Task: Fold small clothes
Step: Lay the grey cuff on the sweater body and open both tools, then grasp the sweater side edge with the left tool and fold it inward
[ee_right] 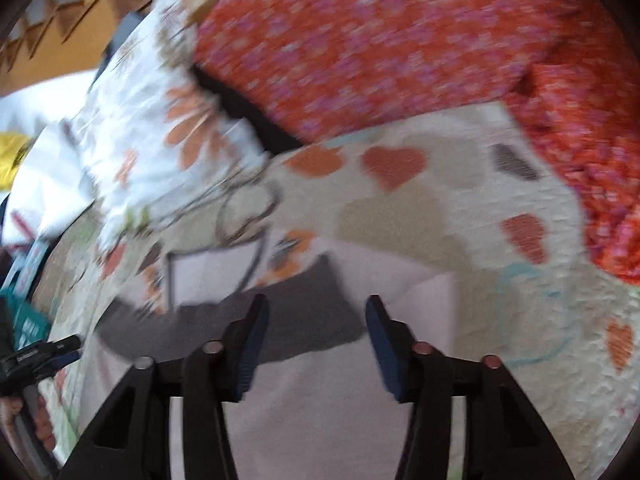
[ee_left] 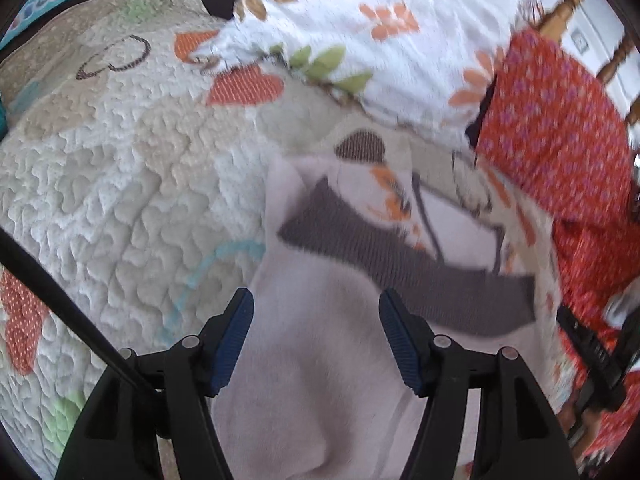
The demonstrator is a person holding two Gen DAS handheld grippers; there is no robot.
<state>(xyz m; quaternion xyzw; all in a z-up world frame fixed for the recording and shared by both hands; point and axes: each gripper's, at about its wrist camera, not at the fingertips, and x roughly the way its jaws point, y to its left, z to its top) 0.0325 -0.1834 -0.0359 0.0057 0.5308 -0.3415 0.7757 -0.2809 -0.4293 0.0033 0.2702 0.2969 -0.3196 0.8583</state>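
Quilted heart-print bedspread (ee_left: 120, 184), pale garment w/ grey band (ee_left: 312, 360) flat on it, floral pillow (ee_left: 360, 20), red spotted fabric (ee_left: 560, 120)

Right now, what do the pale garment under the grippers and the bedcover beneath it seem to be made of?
The pale garment looks like soft matte knit, perhaps cotton: smooth, gentle folds, with a gray band. The bedcover looks like quilted cotton: puckered stitching and appliqué hearts. Motion blur leaves the weave uncertain.

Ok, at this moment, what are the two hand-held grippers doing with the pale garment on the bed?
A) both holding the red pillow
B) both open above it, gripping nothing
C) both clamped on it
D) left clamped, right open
B: the left hand-held gripper and right hand-held gripper each show spread jaws, with the pale garment lying unpinched between and below them.
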